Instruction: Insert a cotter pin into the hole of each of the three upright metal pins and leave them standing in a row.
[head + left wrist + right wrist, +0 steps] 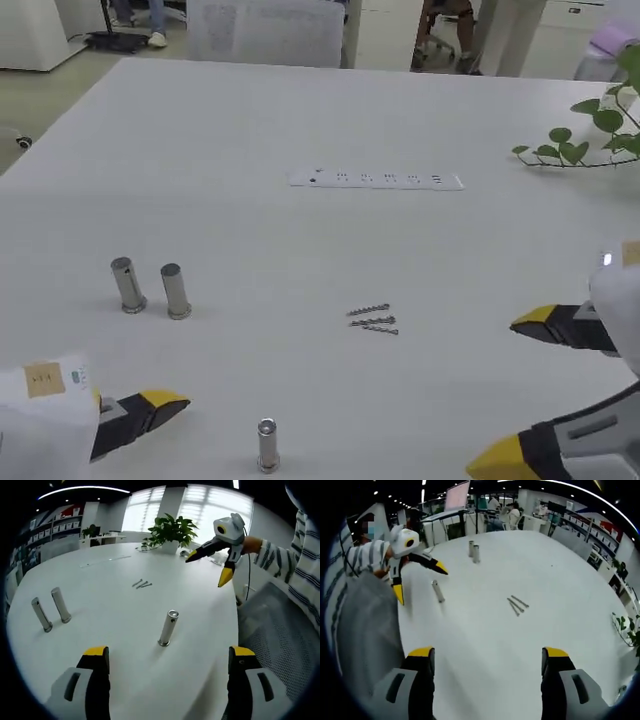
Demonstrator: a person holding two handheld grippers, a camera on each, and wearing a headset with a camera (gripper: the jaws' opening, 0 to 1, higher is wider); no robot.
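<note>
While both claws hang above the broad white tabletop (300,110), neither one holds anything. The left gripper (168,652) has its yellow-tipped black jaws spread wide. The right gripper (487,652) is parted just as far (its own view shows bare table between the tips).

Three short, polished silver metal pins (175,291) stand upright, each a plain cylinder with a slightly flared foot. Two of them stand just beside each other without touching, at the left of the head view. The leftmost of the pair shows a small dark hole near its top. The third pin (267,445) stands alone, well apart from the pair, nearer the person and close ahead of the left gripper.

Three thin grey cotter pins (373,320) lie flat in a loose cluster, between the upright pins and the right gripper. Farther back on the table lies a long white power strip (377,180), and at the right edge is a trailing green leafy plant (600,130).
</note>
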